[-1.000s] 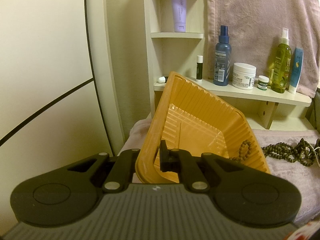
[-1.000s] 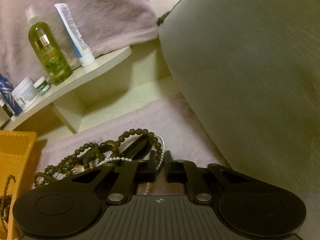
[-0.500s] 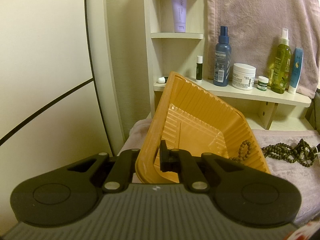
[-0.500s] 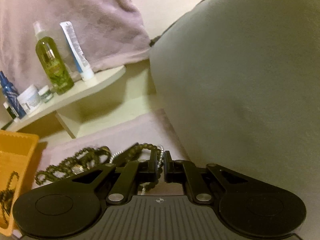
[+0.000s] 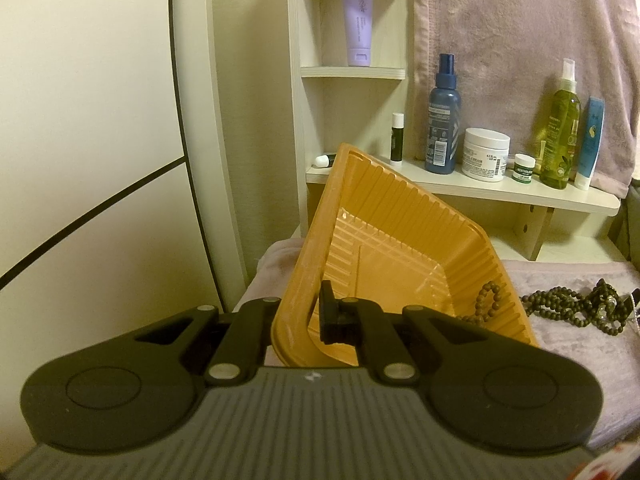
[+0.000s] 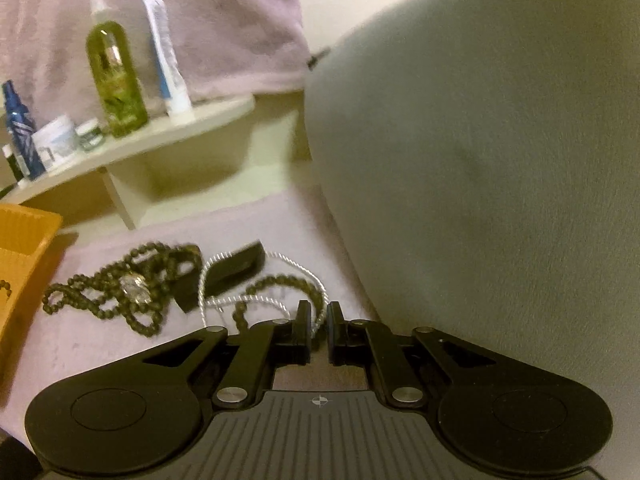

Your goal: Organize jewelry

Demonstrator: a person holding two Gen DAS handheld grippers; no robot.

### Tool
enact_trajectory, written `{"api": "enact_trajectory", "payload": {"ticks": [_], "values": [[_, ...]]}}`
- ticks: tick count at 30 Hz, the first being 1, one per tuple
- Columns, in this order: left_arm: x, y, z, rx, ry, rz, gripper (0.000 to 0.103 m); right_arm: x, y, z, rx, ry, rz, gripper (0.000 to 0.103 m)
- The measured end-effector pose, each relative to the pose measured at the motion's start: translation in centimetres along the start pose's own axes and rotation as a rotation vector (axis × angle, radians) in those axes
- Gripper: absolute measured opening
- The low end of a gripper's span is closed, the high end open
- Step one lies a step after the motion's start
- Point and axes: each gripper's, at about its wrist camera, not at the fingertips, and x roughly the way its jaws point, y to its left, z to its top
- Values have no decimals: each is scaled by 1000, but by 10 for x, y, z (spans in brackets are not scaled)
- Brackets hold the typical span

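The orange tray (image 5: 400, 240) is held tilted by its rim, clamped in the left hand-held gripper (image 5: 298, 320), a bead string (image 5: 486, 304) lying inside, while the right hand-held gripper (image 6: 319, 332) is nearly closed around a silver chain (image 6: 256, 298) among dark beaded necklaces (image 6: 120, 292) on the pink towel (image 6: 280, 220).

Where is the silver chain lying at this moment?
In the right wrist view, the silver chain lies on the pink towel, looped around a black clip, just ahead of the right gripper.
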Motion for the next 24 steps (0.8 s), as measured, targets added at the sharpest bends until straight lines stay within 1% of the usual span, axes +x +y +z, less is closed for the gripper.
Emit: {"api": "enact_trajectory", "payload": {"ticks": [2,5,7,12,14,18,21,24], "values": [[0,0,0,1,-1,1,6,-2,4,1,-19,-15,31,6],[0,0,0,0,0,1,6,8,11,0,-72,19,43,6],[0,0,0,1,1,0,6,17,14,-2,-110,45,27,6],[0,0,0,0,0,1,6,23,19,-3,-184,48,16,6],[0,0,0,2,0,0,6,20,18,-3,-185,50,25,3],[0,-1,0,2,1,0,6,0,17,4,-173,-6,31,2],[-1,0,0,2,-1,1,6,-25,23,19,-184,-80,49,2],[0,1,0,-1,-1,-1,6,-52,29,42,-193,-156,74,2]]}}
